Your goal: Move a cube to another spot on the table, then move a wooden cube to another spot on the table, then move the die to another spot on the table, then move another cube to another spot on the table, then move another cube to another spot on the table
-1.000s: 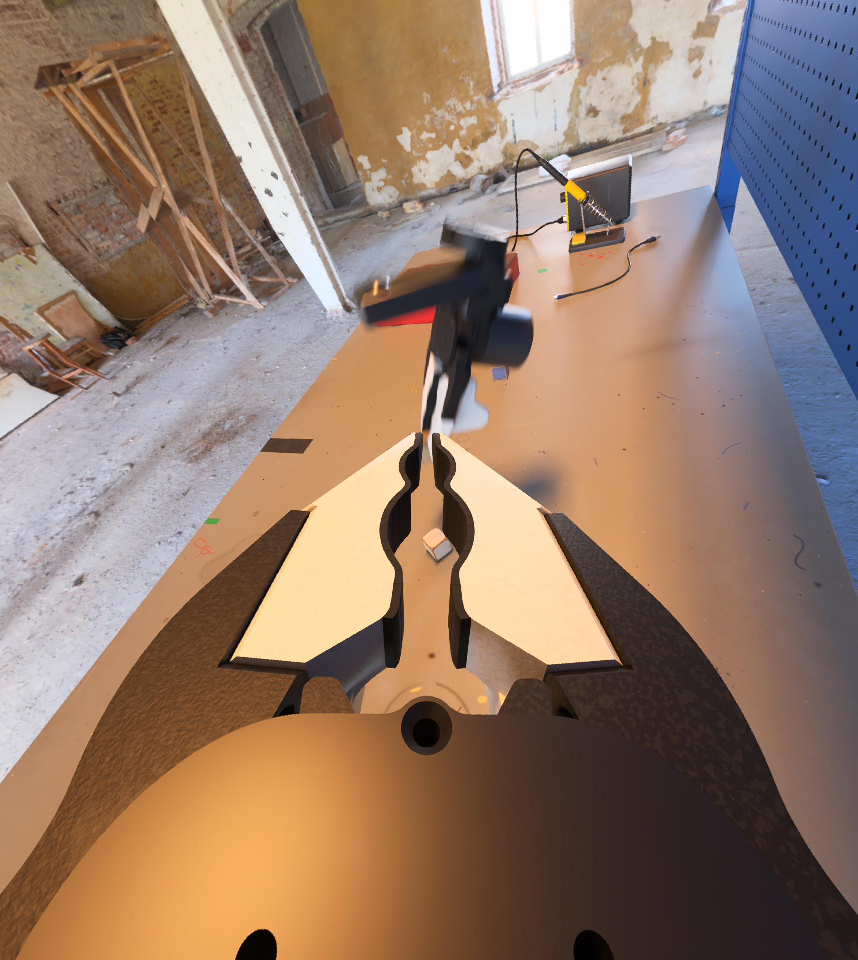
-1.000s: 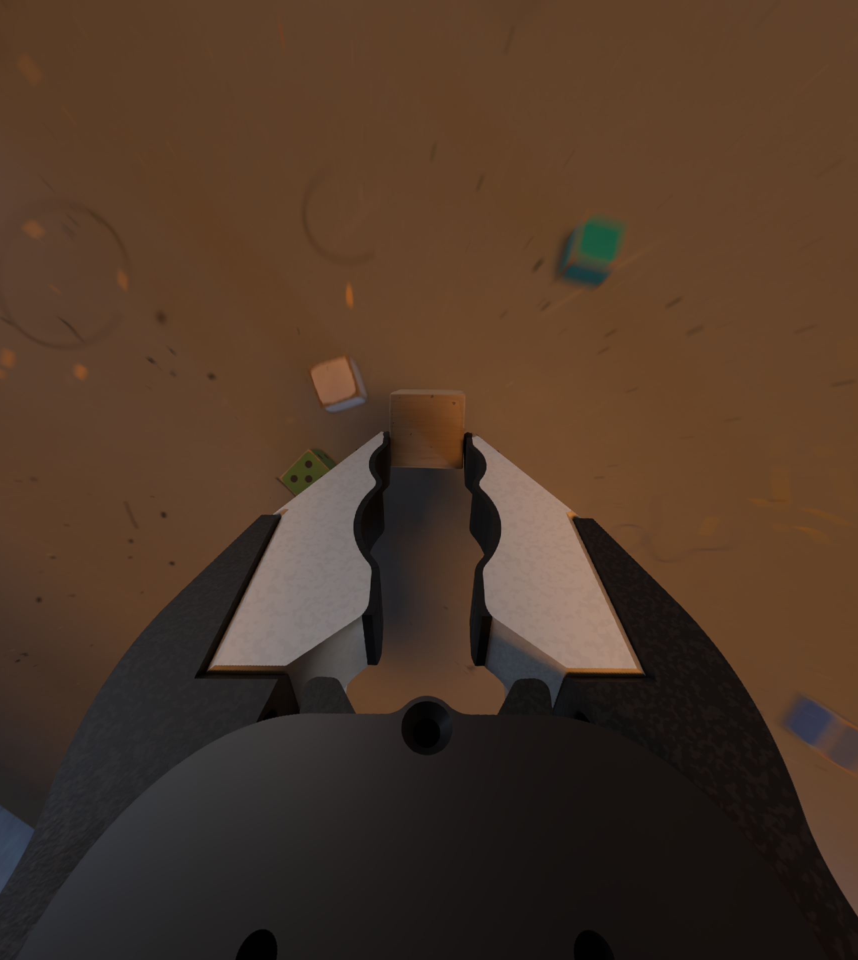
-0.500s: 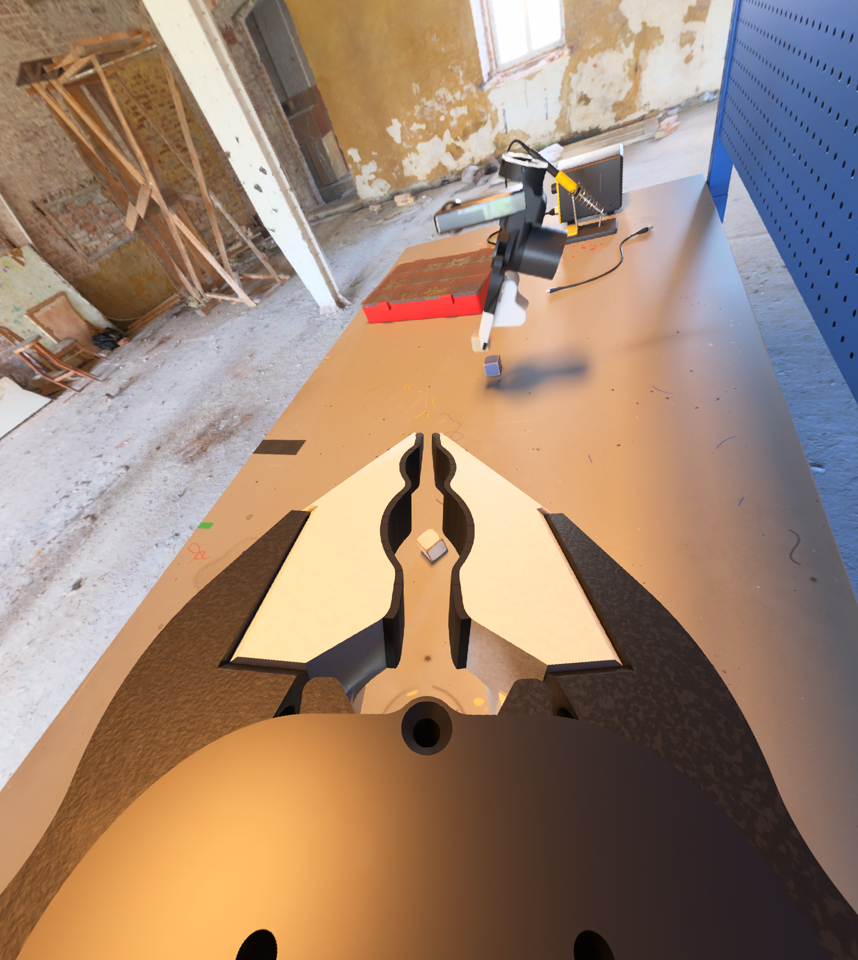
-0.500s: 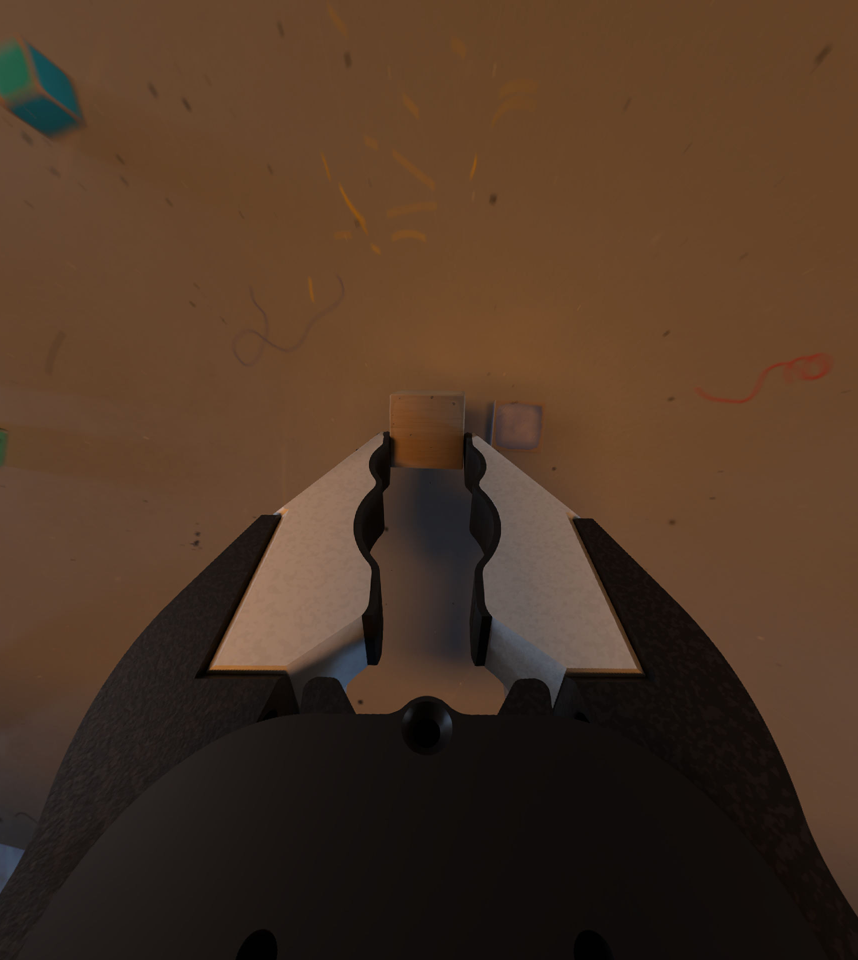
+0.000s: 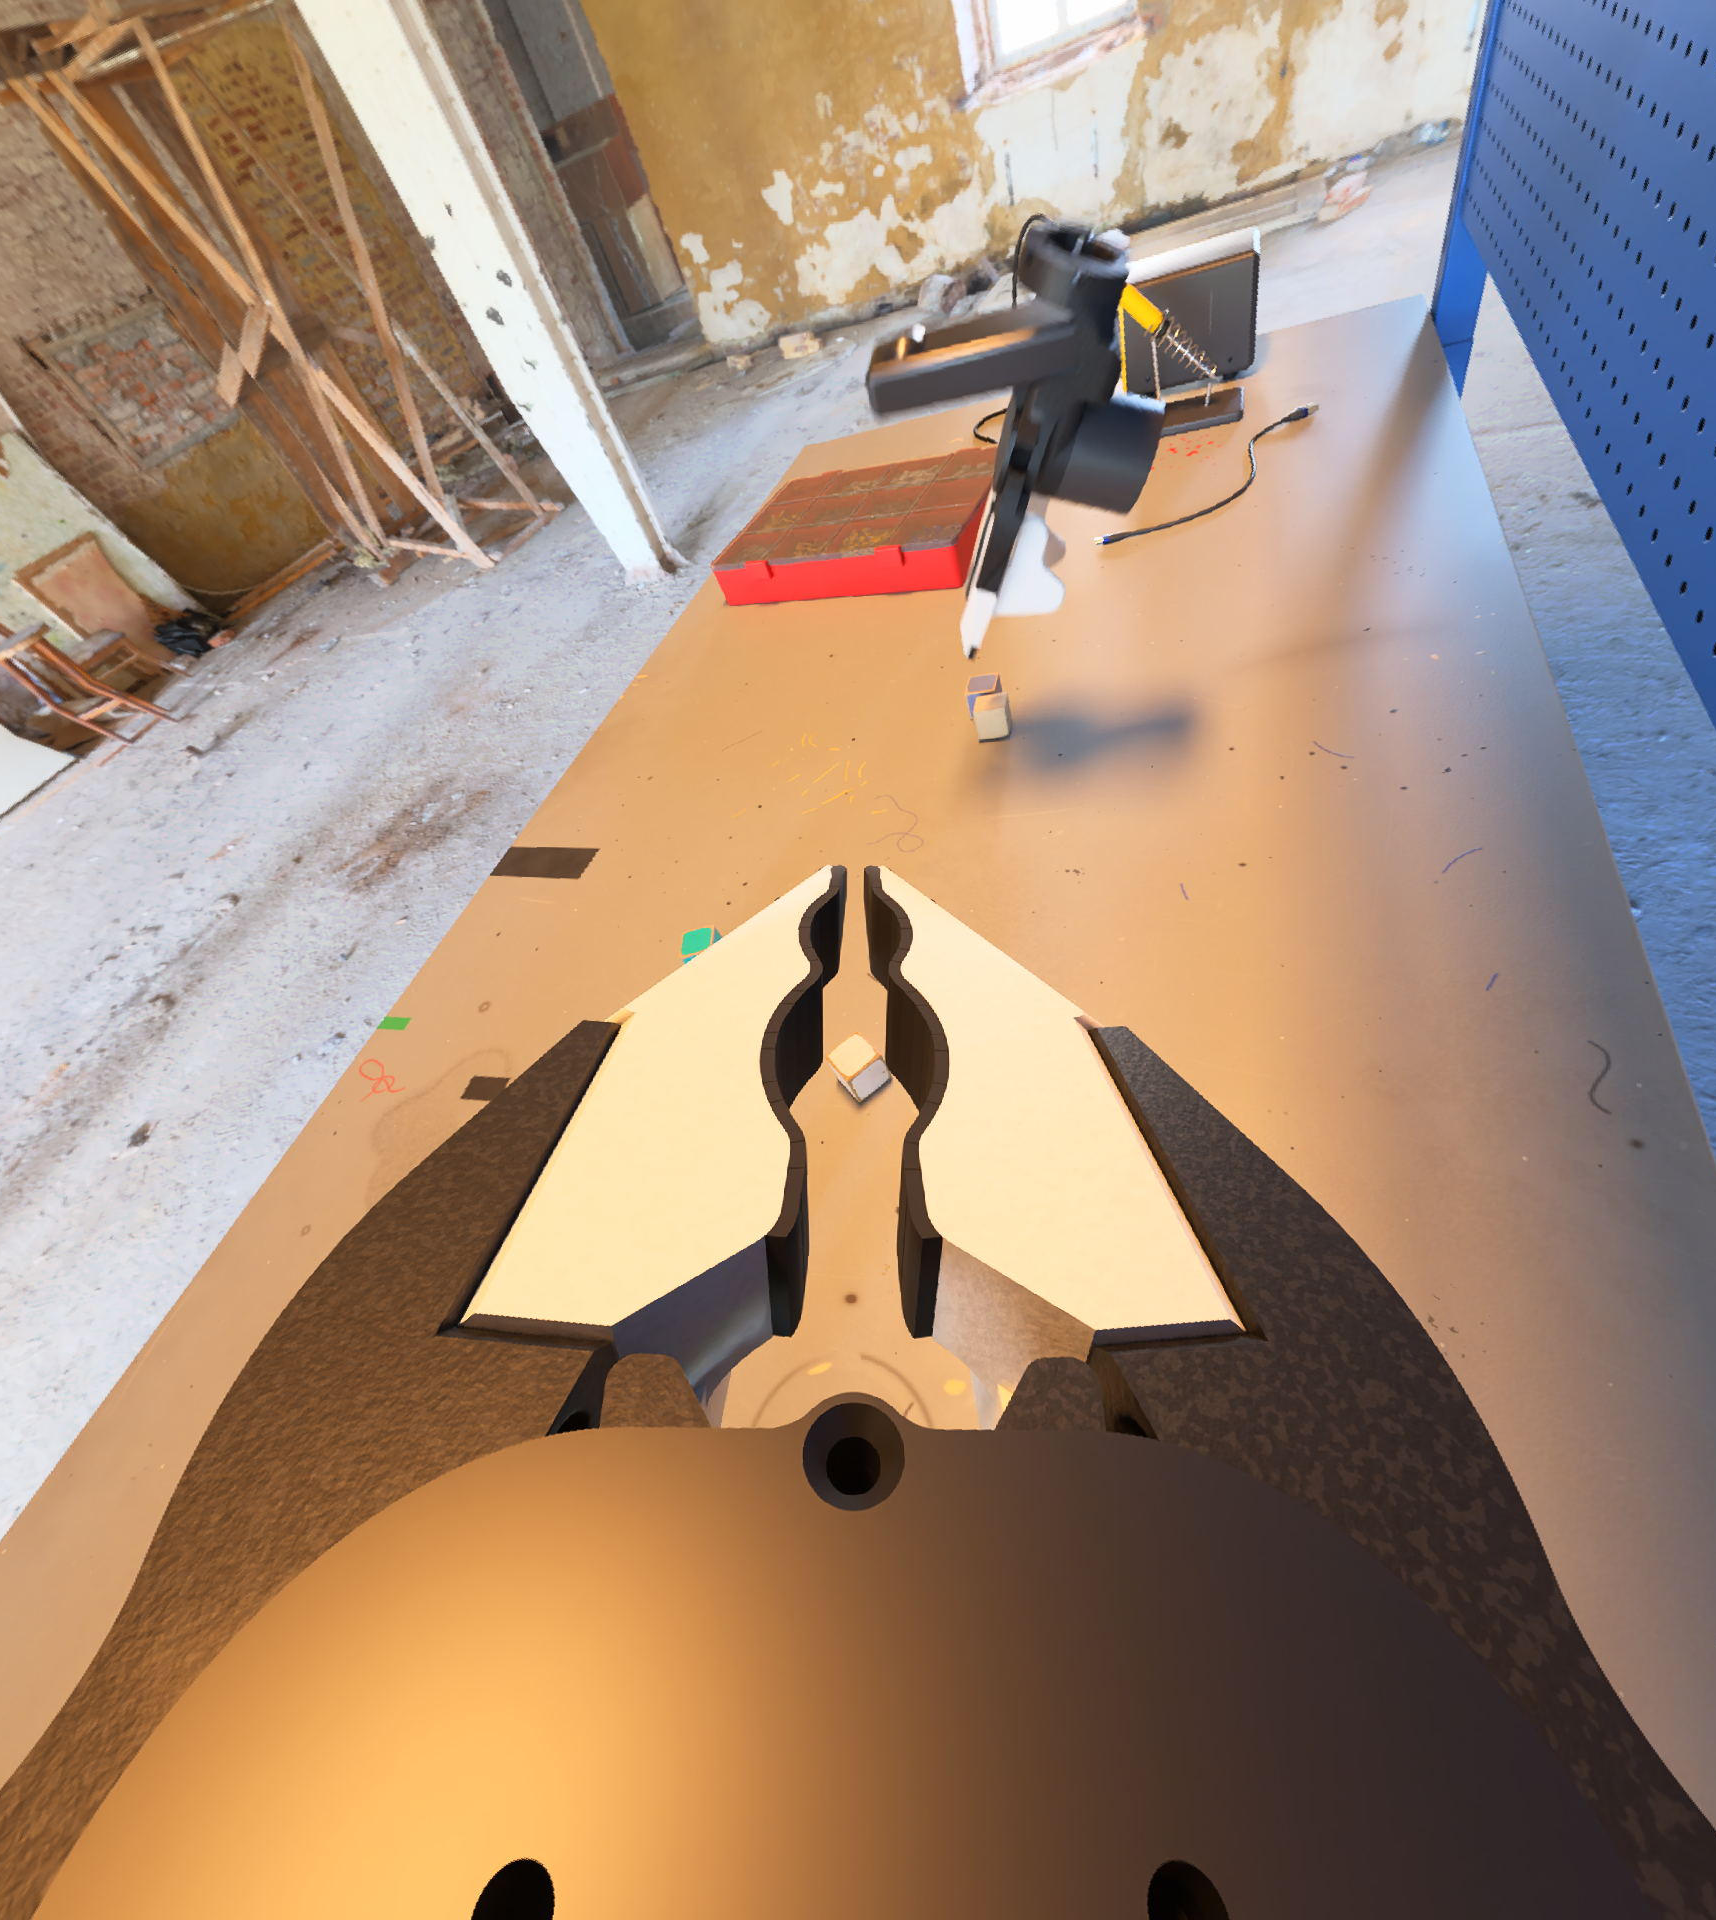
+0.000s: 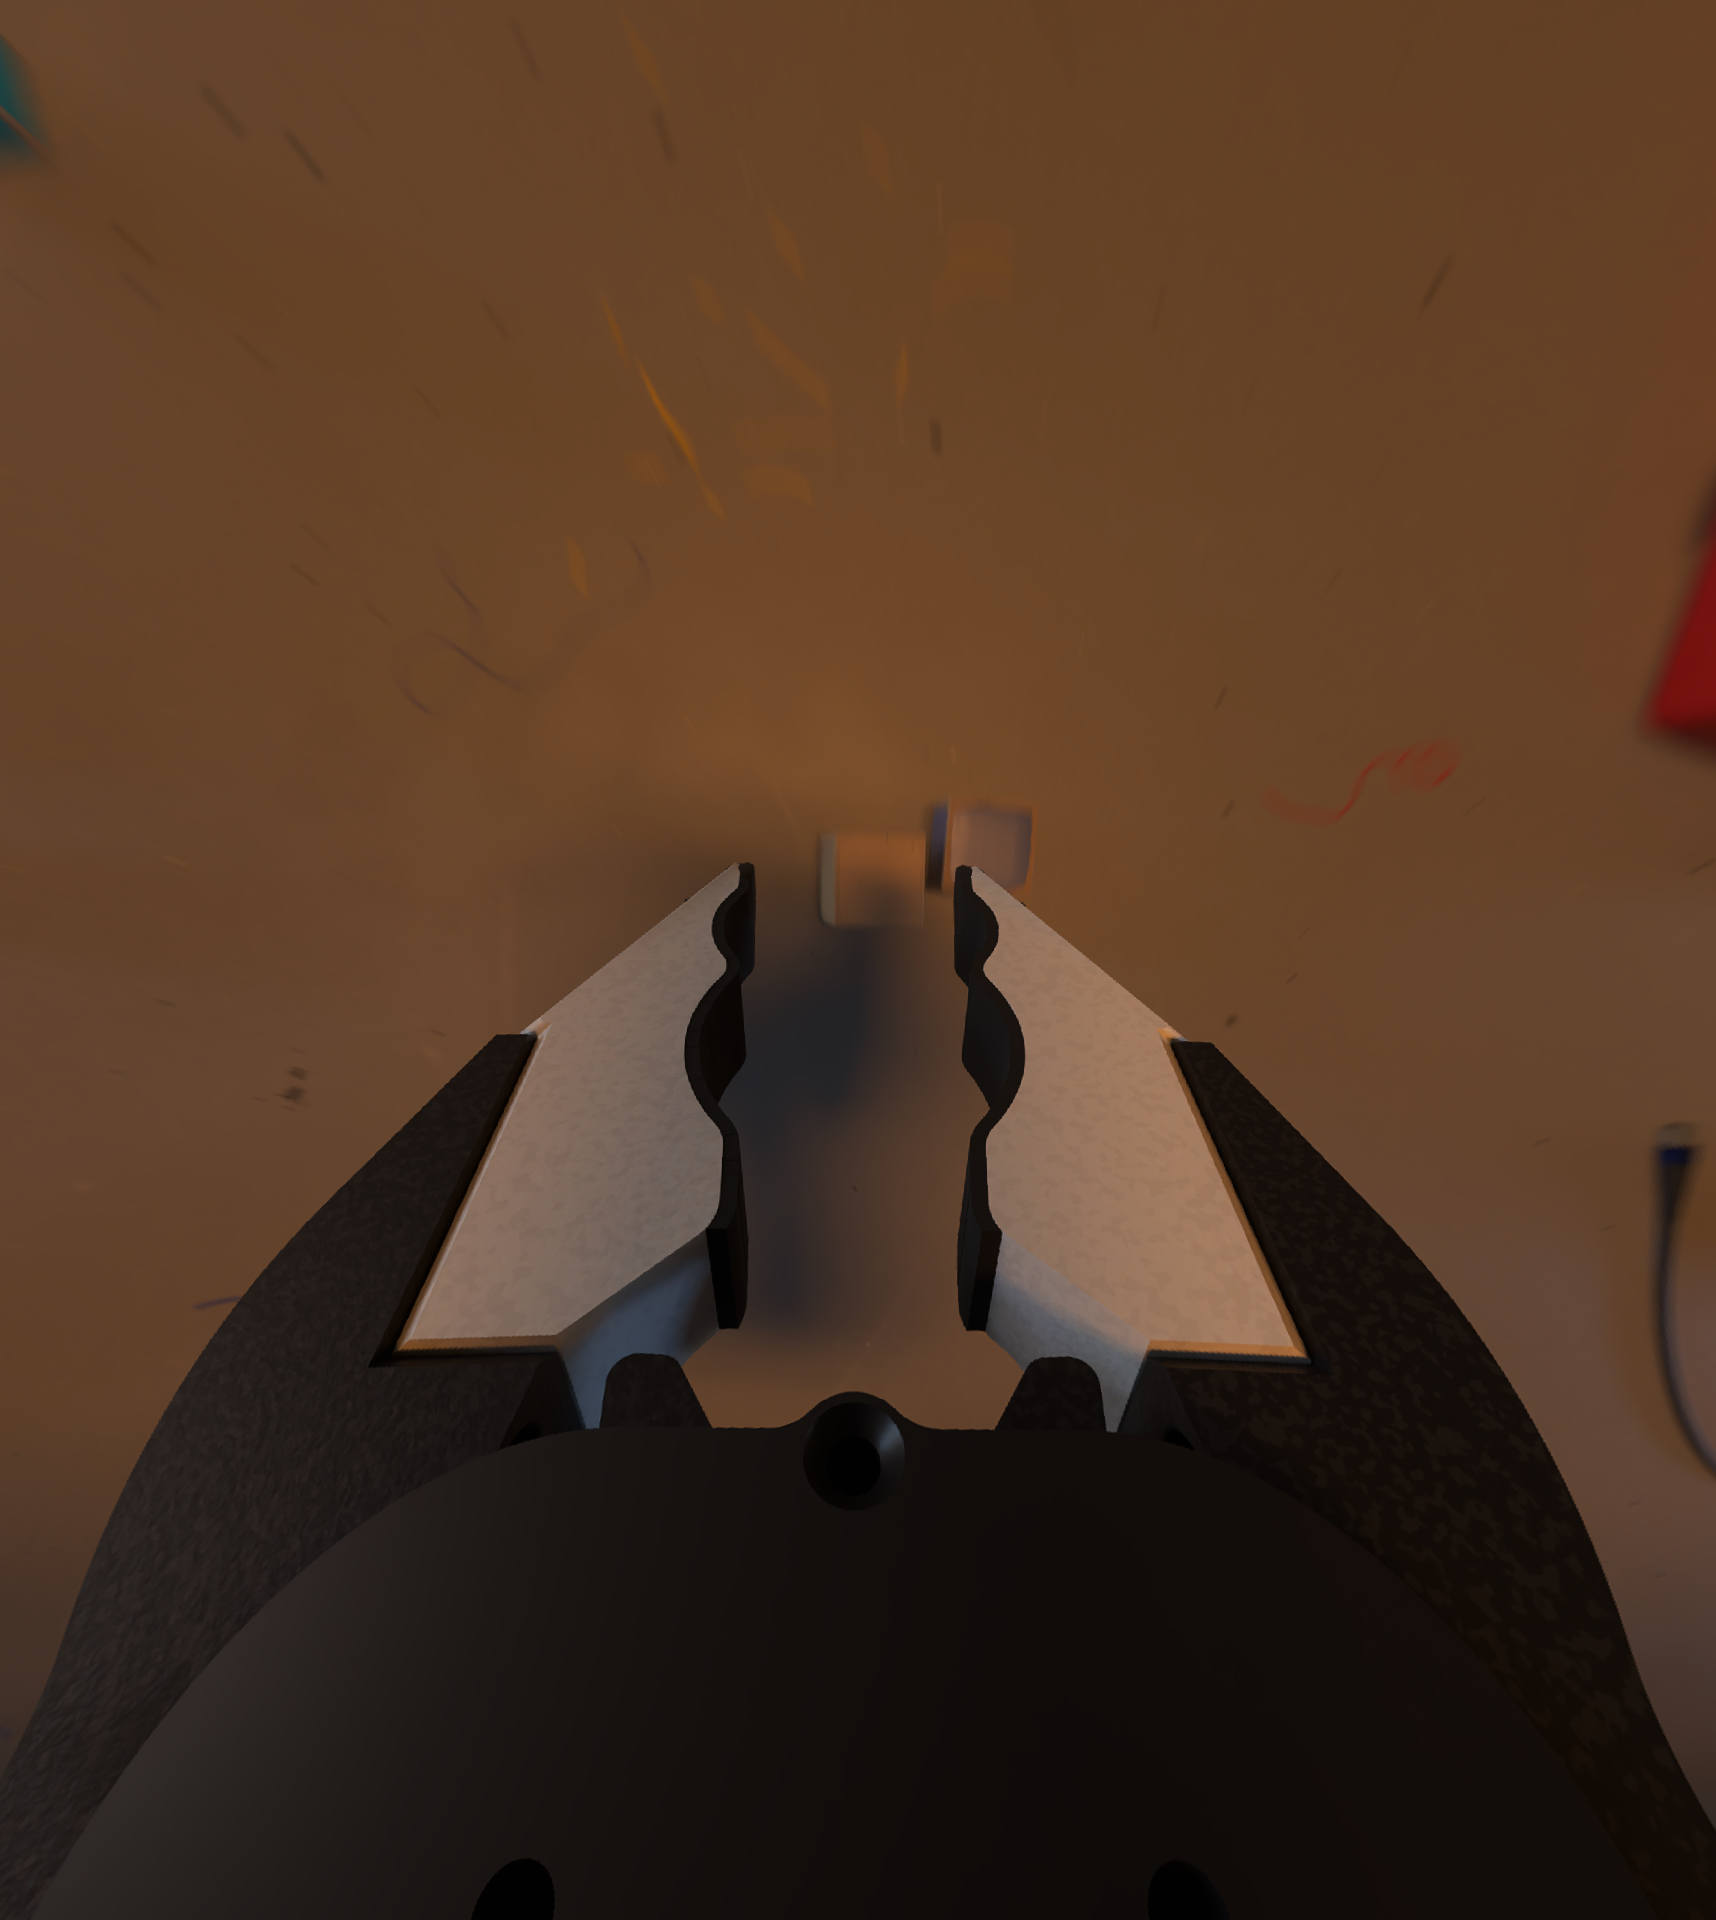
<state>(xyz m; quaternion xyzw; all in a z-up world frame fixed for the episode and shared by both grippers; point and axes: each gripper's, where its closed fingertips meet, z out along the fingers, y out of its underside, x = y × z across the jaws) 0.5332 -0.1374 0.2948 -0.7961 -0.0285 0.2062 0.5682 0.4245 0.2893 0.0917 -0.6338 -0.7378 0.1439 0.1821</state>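
Two moves apparently done, with the wooden cube (image 6: 875,878) set down on the bench (image 5: 1249,935) touching a pale cube (image 6: 989,842) near the red tray (image 5: 854,530), right gripper (image 6: 852,883) jaws released above it, left gripper (image 5: 854,883) jaws nearly clenched, empty; die and two cubes left.

A red parts tray (image 5: 854,530) sits at upper centre on the tan, scribble-marked table (image 5: 1301,935); a blue perforated pegboard (image 5: 1664,312) fills the upper right. Mid-frame, a teal cube (image 5: 698,941) peeks out; centre, a pale wooden cube (image 6: 875,878) beside a lavender cube (image 6: 994,836).
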